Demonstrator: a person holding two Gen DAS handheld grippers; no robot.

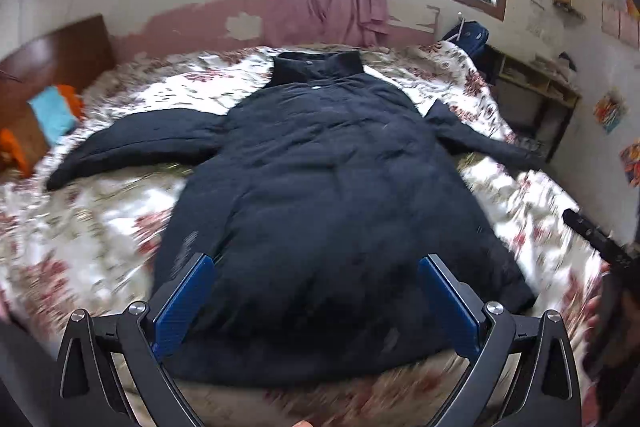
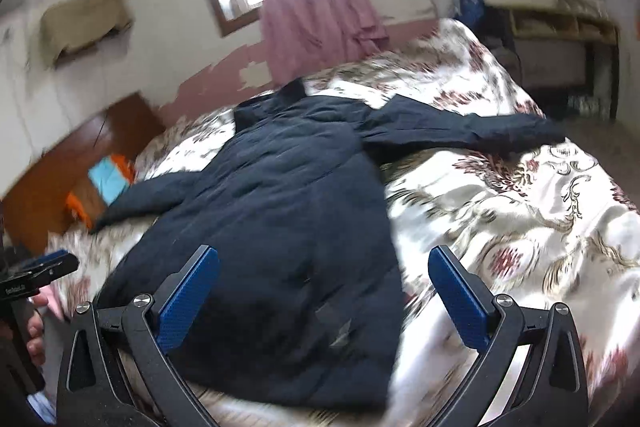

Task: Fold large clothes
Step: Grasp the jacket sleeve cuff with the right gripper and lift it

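Now our left claw [image 1: 316,291] and right claw [image 2: 324,287] hang spread wide over the near edge of the bed [image 1: 100,227], ready to grab the flat coat [image 1: 320,167].

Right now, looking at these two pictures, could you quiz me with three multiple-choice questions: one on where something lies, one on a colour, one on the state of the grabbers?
1. Where does the coat lie?
A. On the floor
B. Spread on the floral bedspread
C. Hung at the window

2. What colour are the gripper pads?
A. Blue
B. Red
C. Yellow

3. How do the left gripper and right gripper stand?
A. Both clamped on a sleeve
B. One open, one shut
C. Both open, holding nothing

Answers:
1 B: the coat lies flat on the bed, sleeves out to both sides.
2 A: the pads show blue in both views.
3 C: each view shows a wide gap between the fingers with no cloth pinched.
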